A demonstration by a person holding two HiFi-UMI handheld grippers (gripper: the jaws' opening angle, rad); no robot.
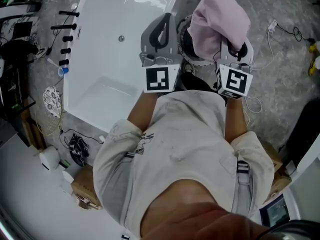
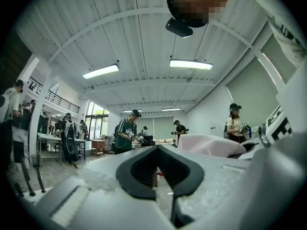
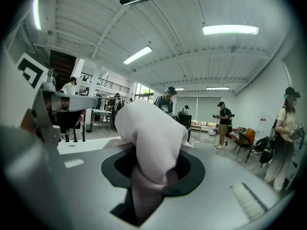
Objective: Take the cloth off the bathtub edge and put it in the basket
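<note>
1. Cloth (image 1: 220,19): pink and bunched, it is off the bathtub (image 1: 115,59) edge and gripped in the right gripper (image 3: 153,174), whose fingers are closed on a fold of it. The rest stands up above them in a rounded lump.
2. The floor (image 1: 280,74) is grey and marbled. At the far left of the head view, a tangle of black cables (image 1: 77,149) lies on it, with a white patterned object (image 1: 52,101) close by.
3. A row of black fittings (image 1: 65,34) and a blue cup (image 1: 62,71) sit along the left side of the white bathtub, whose drain shows near its middle.
4. The left gripper (image 1: 165,21) is over the tub's right edge, with its fingers closed on each other and gripping no object.
5. Right of the person's arms, a white cable (image 1: 272,26) trails over the floor, and yellow objects (image 1: 314,59) show at the frame's edge.
6. Both gripper views look out level into a big hall. It has a white ribbed ceiling and strip lights (image 2: 191,63). A bench (image 2: 53,138) is on the left, and several people (image 2: 127,131) stand about.
7. The basket (image 1: 185,44) is round with a pale rim. It stands on the floor just beside the tub's right edge, between the two grippers. The cloth hides its right part in the head view, and its inside is too dark to tell what it holds.
8. A cardboard box (image 1: 82,184) sits at the lower left; its contents cannot be made out.
</note>
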